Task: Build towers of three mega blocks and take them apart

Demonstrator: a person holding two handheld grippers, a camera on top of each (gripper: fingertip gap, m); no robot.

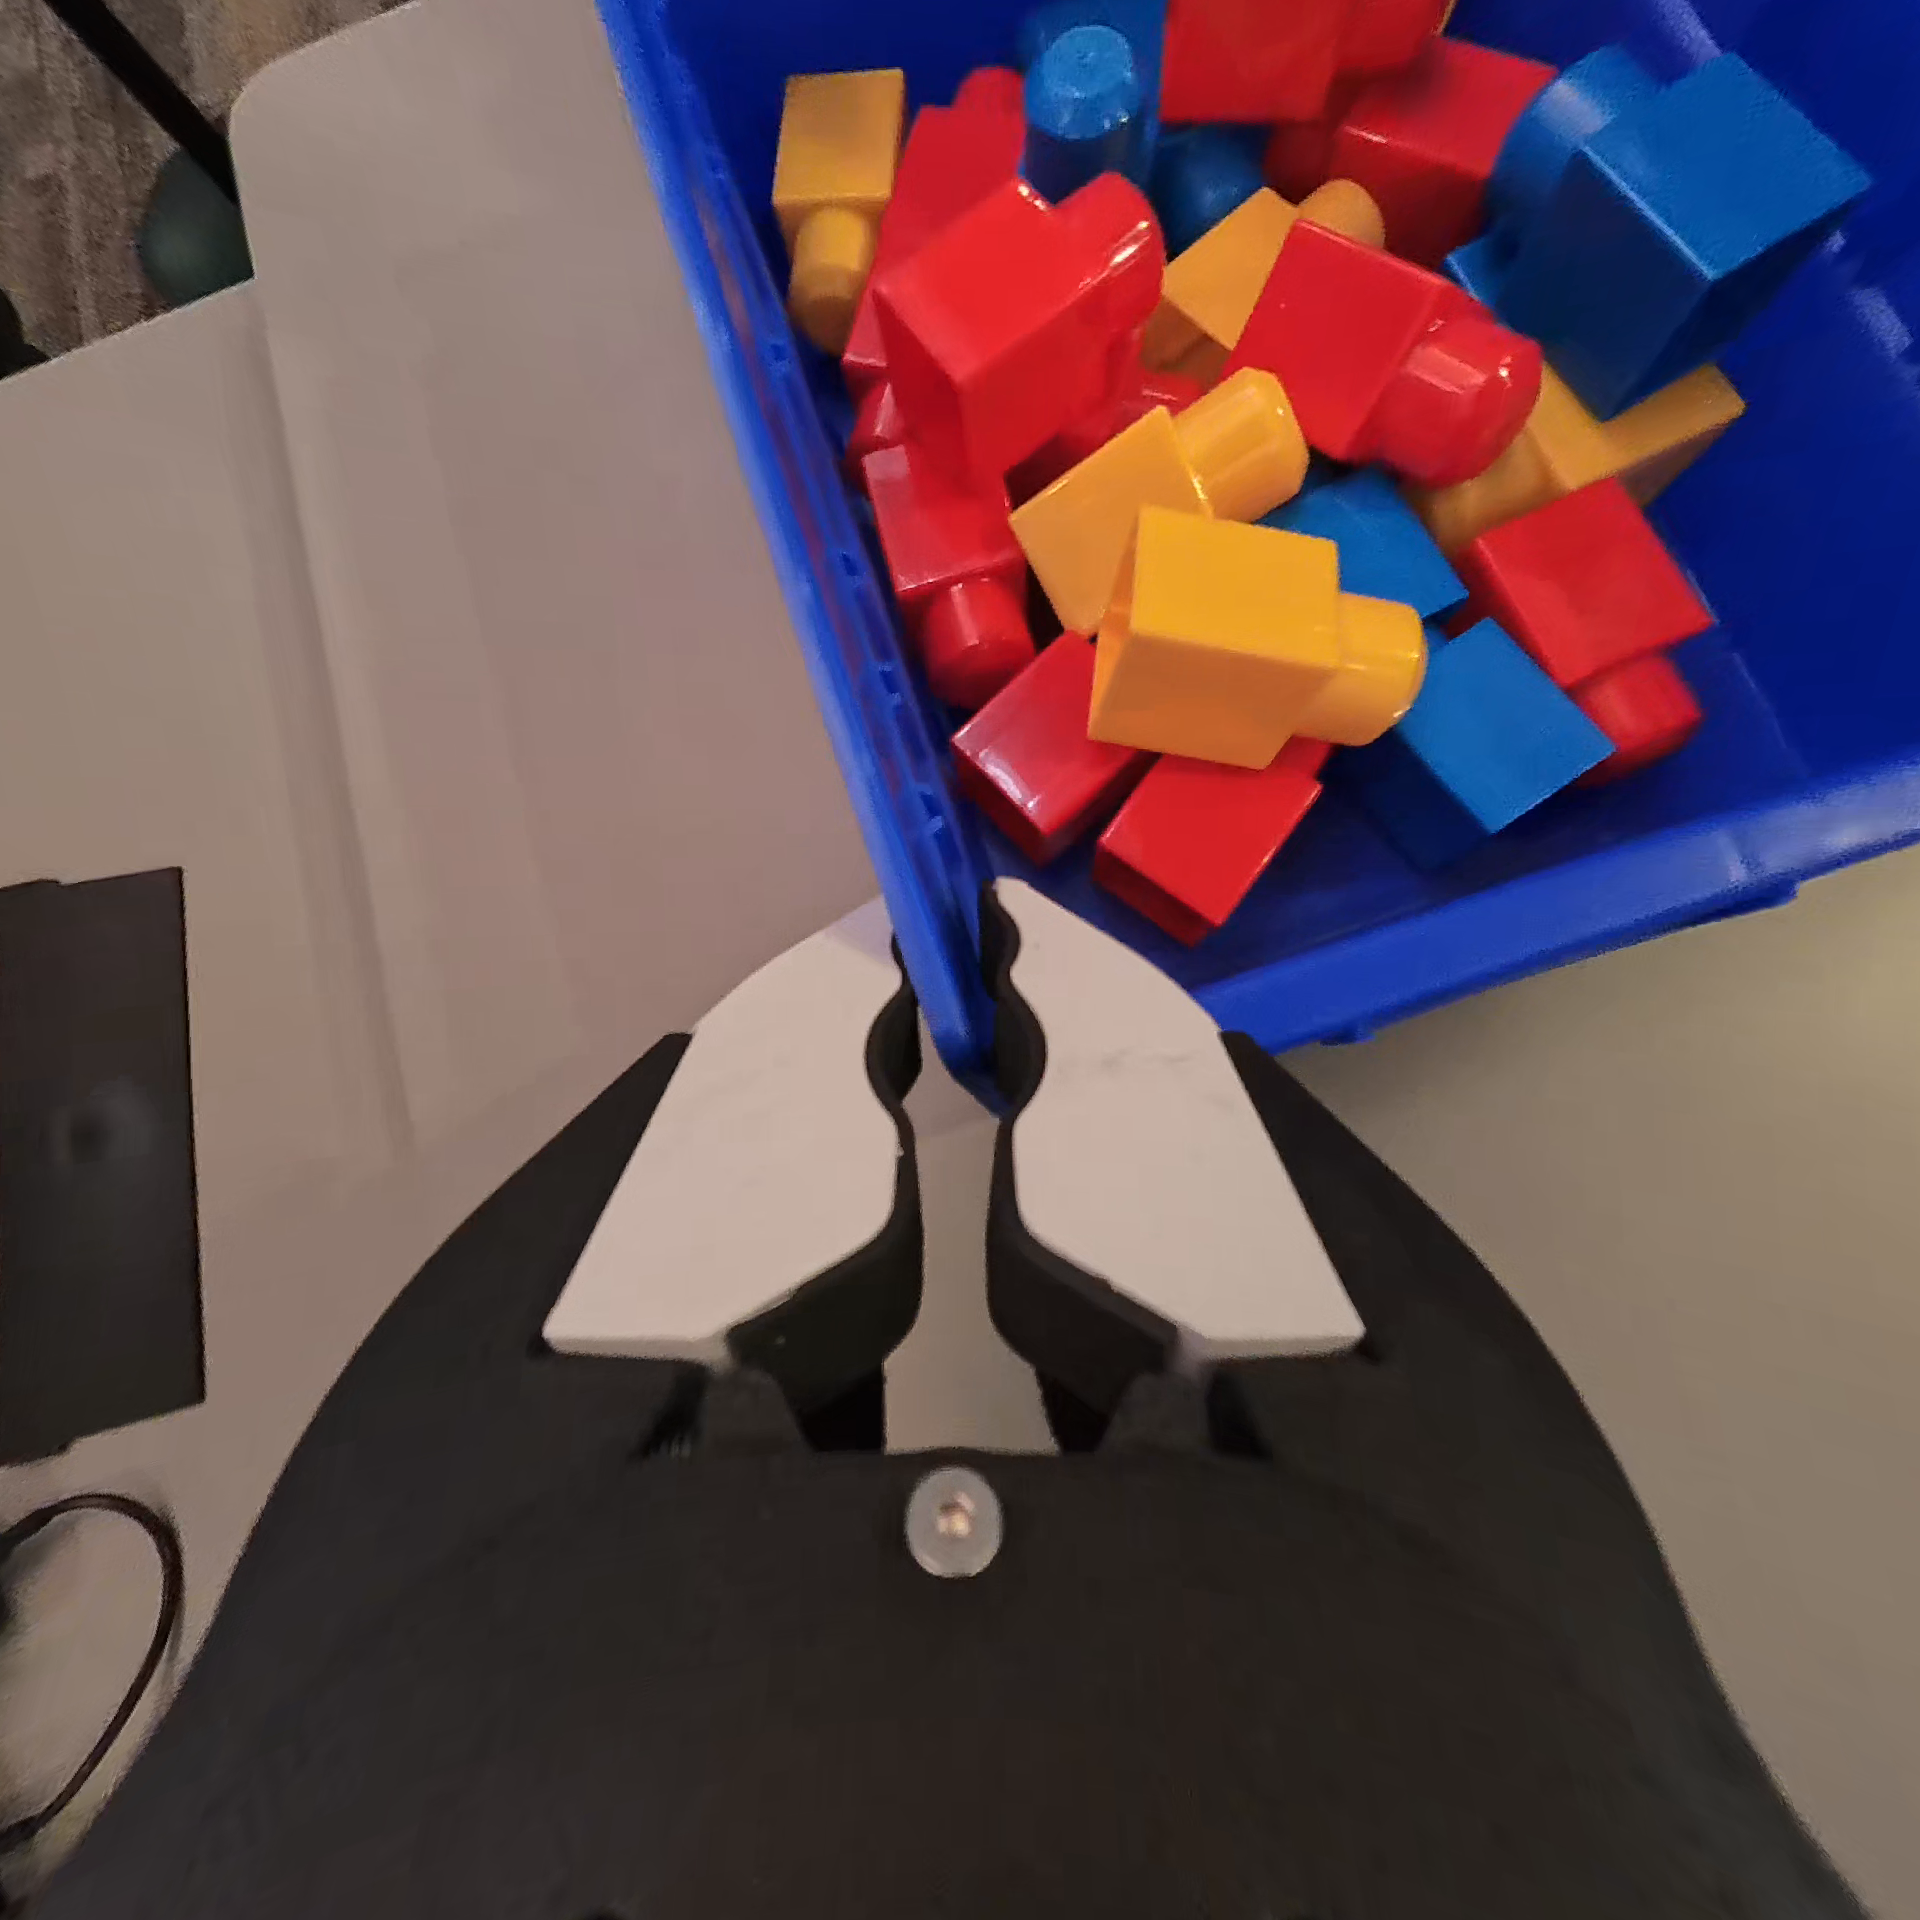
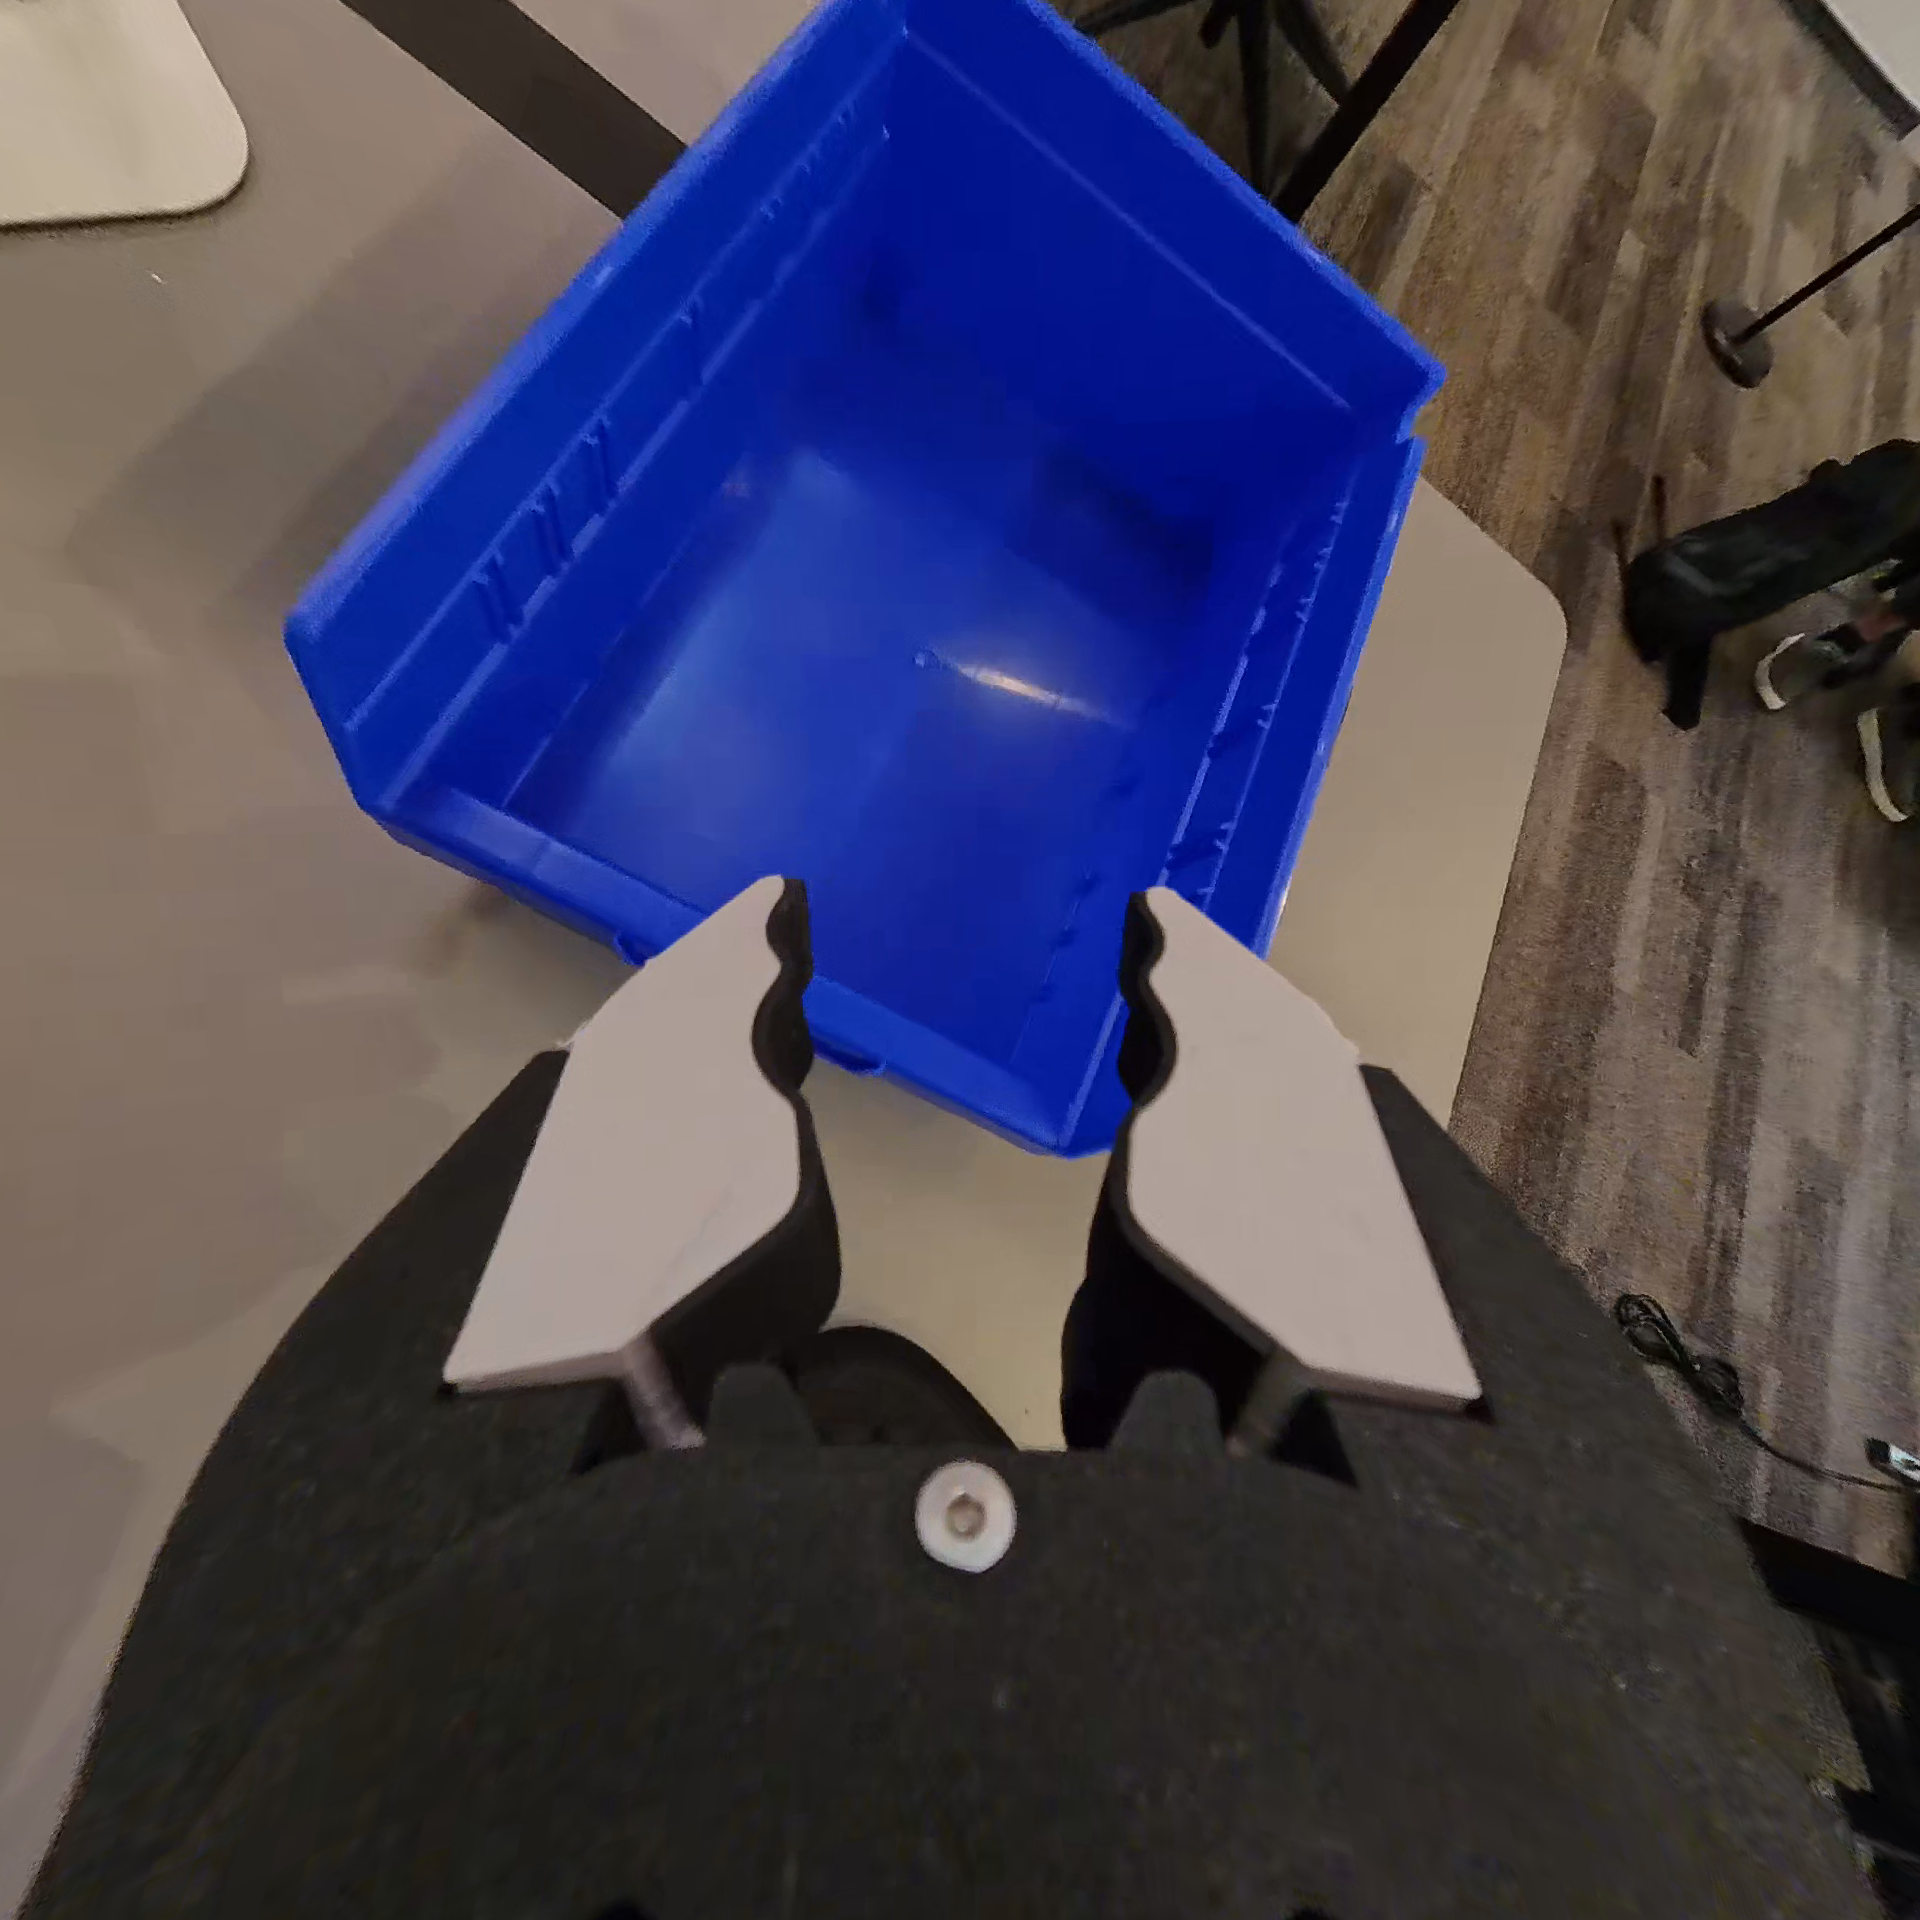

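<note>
In the left wrist view a blue bin (image 1: 748, 343) holds a pile of several red, yellow and blue mega blocks. A yellow block (image 1: 1236, 644) lies on top near the front, a red block (image 1: 1018, 322) behind it, and a blue block (image 1: 1673, 218) at the far right. My left gripper (image 1: 948, 935) is shut on the near corner of this bin's side wall. In the right wrist view a second blue bin (image 2: 935, 644) stands empty on the grey table (image 2: 208, 935). My right gripper (image 2: 961, 914) is open and empty, just above this bin's near corner.
A black box (image 1: 94, 1153) and a dark cable (image 1: 104, 1621) lie left of the full bin. The table's right edge (image 2: 1496, 831) runs close beside the empty bin, with wood floor beyond. A person's shoes (image 2: 1870, 727) and stand legs are on that floor. A white base (image 2: 104, 125) sits far left. The gap from one gripper's tips to the other's is roughly 80 cm.
</note>
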